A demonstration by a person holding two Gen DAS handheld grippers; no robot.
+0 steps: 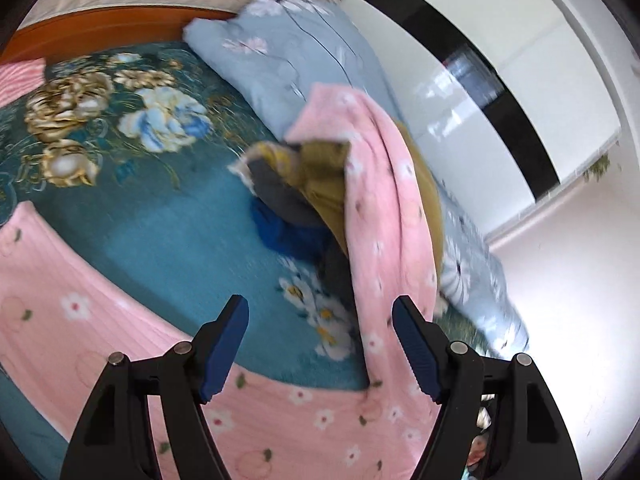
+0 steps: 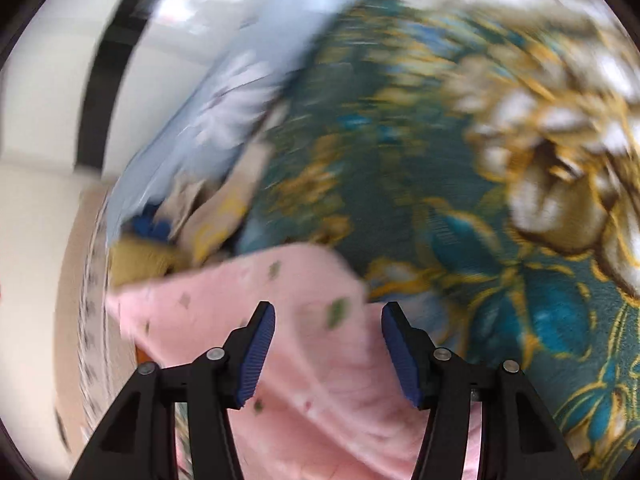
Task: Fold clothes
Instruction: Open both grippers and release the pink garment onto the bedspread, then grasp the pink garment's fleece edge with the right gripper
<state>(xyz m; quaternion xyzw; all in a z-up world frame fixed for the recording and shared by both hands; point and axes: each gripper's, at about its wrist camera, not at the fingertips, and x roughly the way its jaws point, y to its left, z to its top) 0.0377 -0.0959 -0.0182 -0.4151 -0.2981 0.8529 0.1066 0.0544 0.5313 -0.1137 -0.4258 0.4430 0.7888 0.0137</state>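
A pink flowered garment (image 1: 120,332) lies spread on the teal floral bedspread (image 1: 172,220). One part of it (image 1: 380,208) drapes up over a pile of clothes (image 1: 304,196) in mustard, grey and blue. My left gripper (image 1: 320,308) hovers open above the bedspread between the two pink parts, with nothing between its pads. In the blurred right wrist view, my right gripper (image 2: 328,312) stands open over an edge of the pink garment (image 2: 248,292). The cloth lies below the jaws and the pads do not press on it.
A light blue flowered pillow or quilt (image 1: 288,52) lies along the bed's far side by a white wall with a black stripe (image 1: 500,112). An orange wooden headboard (image 1: 100,28) closes the far end. A pink striped cloth (image 1: 20,80) sits at the left.
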